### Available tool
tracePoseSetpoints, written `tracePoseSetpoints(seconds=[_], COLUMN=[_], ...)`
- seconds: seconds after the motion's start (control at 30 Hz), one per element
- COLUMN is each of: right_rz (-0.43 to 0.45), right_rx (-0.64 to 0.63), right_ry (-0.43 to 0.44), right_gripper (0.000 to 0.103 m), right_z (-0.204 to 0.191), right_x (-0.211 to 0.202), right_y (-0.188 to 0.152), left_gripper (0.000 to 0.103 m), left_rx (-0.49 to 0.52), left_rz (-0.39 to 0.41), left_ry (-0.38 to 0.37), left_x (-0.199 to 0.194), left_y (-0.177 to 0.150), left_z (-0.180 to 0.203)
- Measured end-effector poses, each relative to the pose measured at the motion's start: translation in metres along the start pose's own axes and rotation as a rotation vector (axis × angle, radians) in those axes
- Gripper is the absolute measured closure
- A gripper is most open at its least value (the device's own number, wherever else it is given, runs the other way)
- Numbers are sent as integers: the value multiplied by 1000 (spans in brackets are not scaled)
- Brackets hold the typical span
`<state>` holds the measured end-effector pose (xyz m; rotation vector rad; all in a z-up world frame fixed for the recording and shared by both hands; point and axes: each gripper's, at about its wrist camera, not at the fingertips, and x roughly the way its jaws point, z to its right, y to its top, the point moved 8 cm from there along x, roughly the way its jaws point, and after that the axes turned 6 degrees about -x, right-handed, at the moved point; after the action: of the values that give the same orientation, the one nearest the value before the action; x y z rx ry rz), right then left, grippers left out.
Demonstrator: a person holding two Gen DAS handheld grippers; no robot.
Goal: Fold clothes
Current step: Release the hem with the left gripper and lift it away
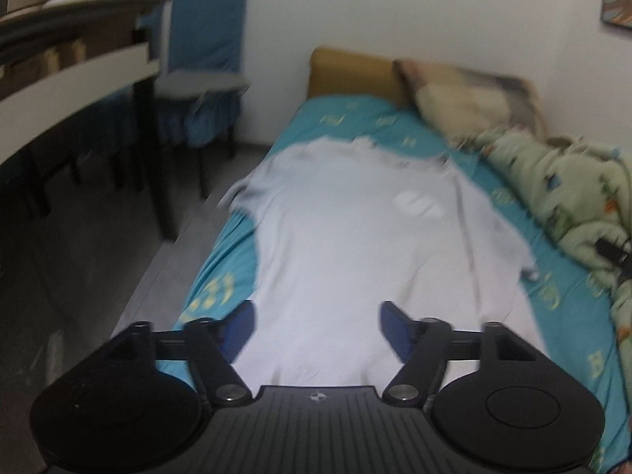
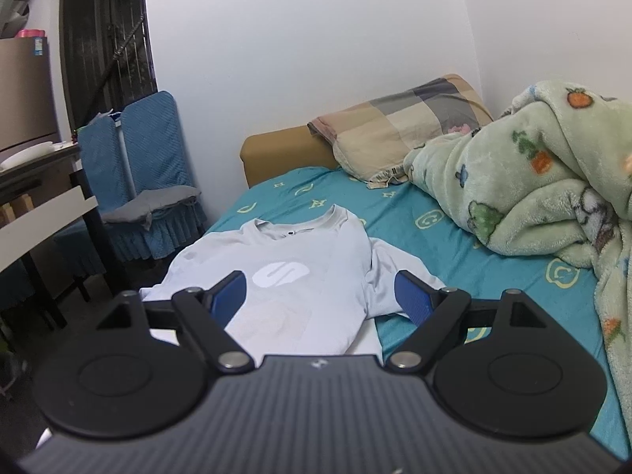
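Observation:
A pale grey T-shirt (image 1: pixel 347 237) (image 2: pixel 300 276) with a white logo on its chest lies front up along the teal bed sheet (image 1: pixel 561 296) (image 2: pixel 434 221), collar at the far end. In the blurred left wrist view my left gripper (image 1: pixel 318 322) hangs above the shirt's near hem, open, with nothing between its blue pads. My right gripper (image 2: pixel 322 296) stands open over the shirt's near right side, its right pad above the spread right sleeve (image 2: pixel 399 272), and it holds nothing. The left sleeve drapes toward the bed's left edge.
A green patterned blanket (image 2: pixel 533 197) (image 1: pixel 565 185) is heaped along the bed's right side, with a checked pillow (image 2: pixel 403 130) and a tan headboard (image 2: pixel 284 150) at the far end. Left of the bed stand blue-covered chairs (image 2: pixel 146 181) and a table (image 1: pixel 67 91), over dark floor.

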<state>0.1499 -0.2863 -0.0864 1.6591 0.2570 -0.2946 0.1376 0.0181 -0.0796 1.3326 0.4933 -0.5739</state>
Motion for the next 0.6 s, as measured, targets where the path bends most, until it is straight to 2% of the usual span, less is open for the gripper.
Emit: tracePoseSetpoints(seconds=[0.1,0.13,0.17,0.23,0.27,0.33,0.5,0.6], right_rz=[0,-2,-4,-13,-20,-22,-26,-50], right_rx=[7,13,19,34,34,25,35,50], right_ry=[3,8,13,21,17,8,13,-3], right_gripper=[20,20,20,31,31,39,38,20], right_z=[0,1,1,2,3,2,2,6], right_x=[3,4,5,8,9,11,19,24], right_y=[-1,-2,-3,-5,-6,-8,-9,-14], left_gripper=[7,0,0,0,0,0,0,0], left_rx=[24,33,42,63,73,93,106,90], left_rz=[73,96,112,129,137,147,121,106], left_ry=[-52,-71,-80,-79,-78,-75,-64,-68], left_x=[14,20,27,42,50,63,75,75], left_y=[5,6,4,-6,-11,-21,-39,-43], left_z=[31,41,48,54,57,60,41,35])
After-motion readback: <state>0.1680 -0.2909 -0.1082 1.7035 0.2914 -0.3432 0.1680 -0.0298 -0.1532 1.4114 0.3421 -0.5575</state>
